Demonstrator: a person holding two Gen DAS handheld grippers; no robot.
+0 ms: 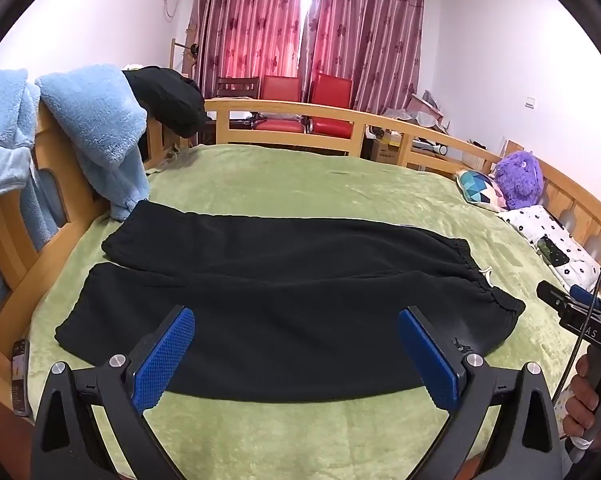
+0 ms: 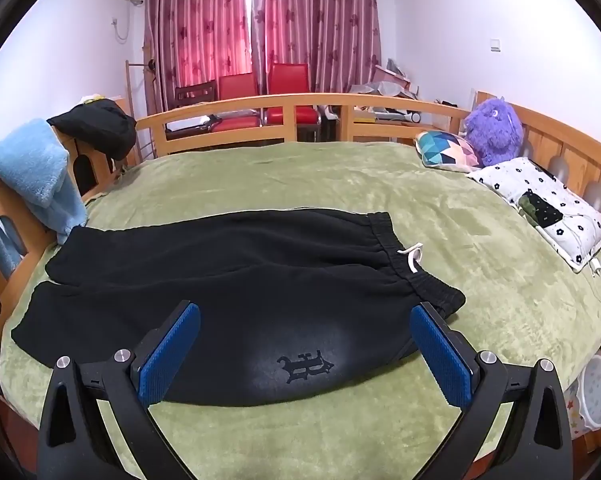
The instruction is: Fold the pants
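Lying flat across the green bed (image 1: 300, 184), the black pants (image 1: 284, 304) point their waistband right; left tool (image 1: 296, 356) and right tool (image 2: 305, 354) hover above, both spread wide, gripping nothing.

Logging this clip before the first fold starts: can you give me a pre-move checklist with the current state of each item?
1. Pants spread flat on the green blanket, legs side by side: ok.
2. Left gripper open, nothing between its fingers: ok.
3. Right gripper open, nothing held: ok.
4. Waistband in view, white drawstring lying loose across it: ok, though it may snag.
5. Leg cuffs clear of the blue fleece on the bed rail: not ok, the far cuff lies right at the hanging fleece.
6. Fabric smooth underneath: cannot tell.
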